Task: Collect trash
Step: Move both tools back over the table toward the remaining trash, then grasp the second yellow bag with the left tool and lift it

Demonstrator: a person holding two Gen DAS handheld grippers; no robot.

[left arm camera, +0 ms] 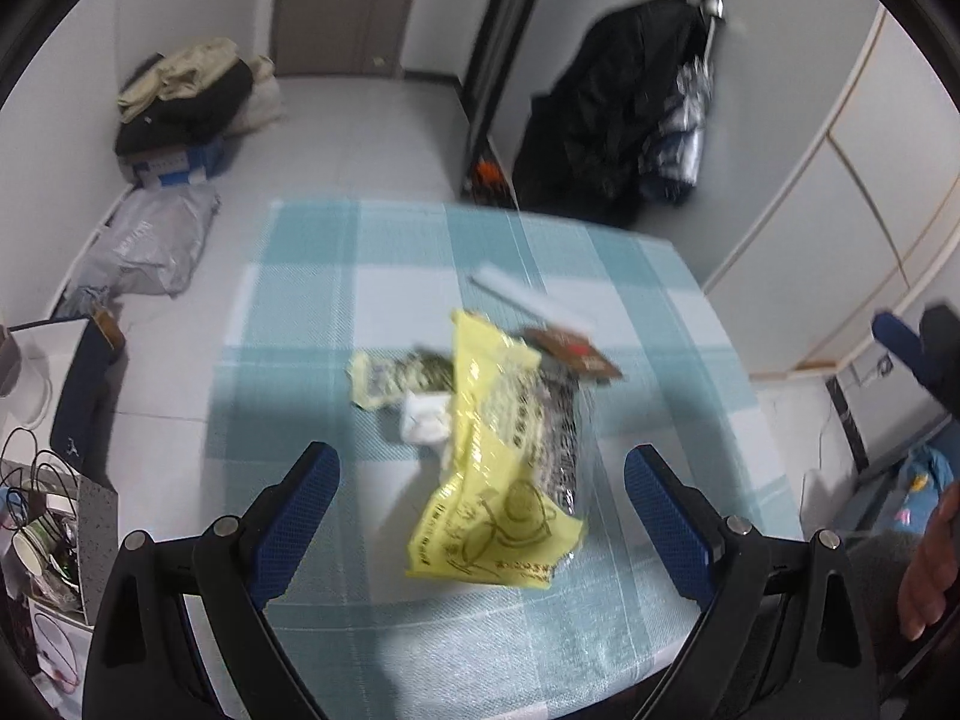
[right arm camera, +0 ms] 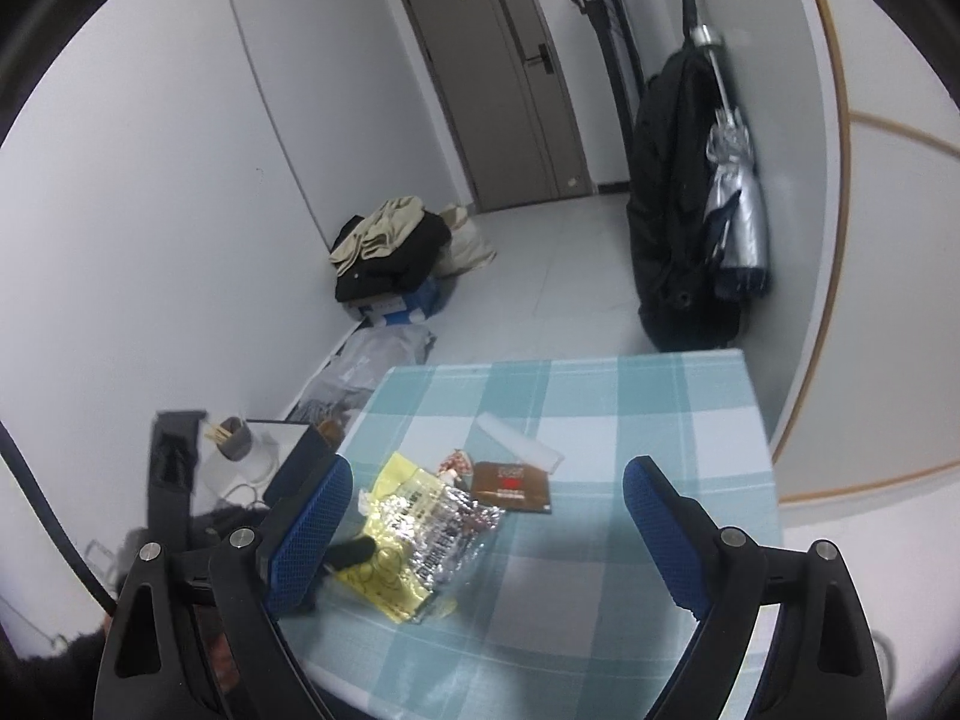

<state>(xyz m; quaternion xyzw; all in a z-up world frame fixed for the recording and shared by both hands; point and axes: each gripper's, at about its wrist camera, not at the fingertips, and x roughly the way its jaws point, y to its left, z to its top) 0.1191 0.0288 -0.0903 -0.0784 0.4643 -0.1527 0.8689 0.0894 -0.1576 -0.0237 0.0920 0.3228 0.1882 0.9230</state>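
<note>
Both claws are hanging wide open and holding nothing: the left gripper [left arm camera: 482,510] is straddling the crinkled yellow wrapper [left arm camera: 498,480], the right gripper [right arm camera: 487,531] is facing bare checked tablecloth [right arm camera: 630,540]. The trash is lying mid-table, clear of the edges: glossy brown packet [right arm camera: 512,485], then flat white strip [right arm camera: 519,441]. Beyond, open floor [right arm camera: 540,276] is stretching to the door [right arm camera: 504,72].

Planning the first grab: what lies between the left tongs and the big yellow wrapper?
Only bare checked tablecloth. In the left wrist view the open left tongs flank the yellow wrapper without touching.
</note>
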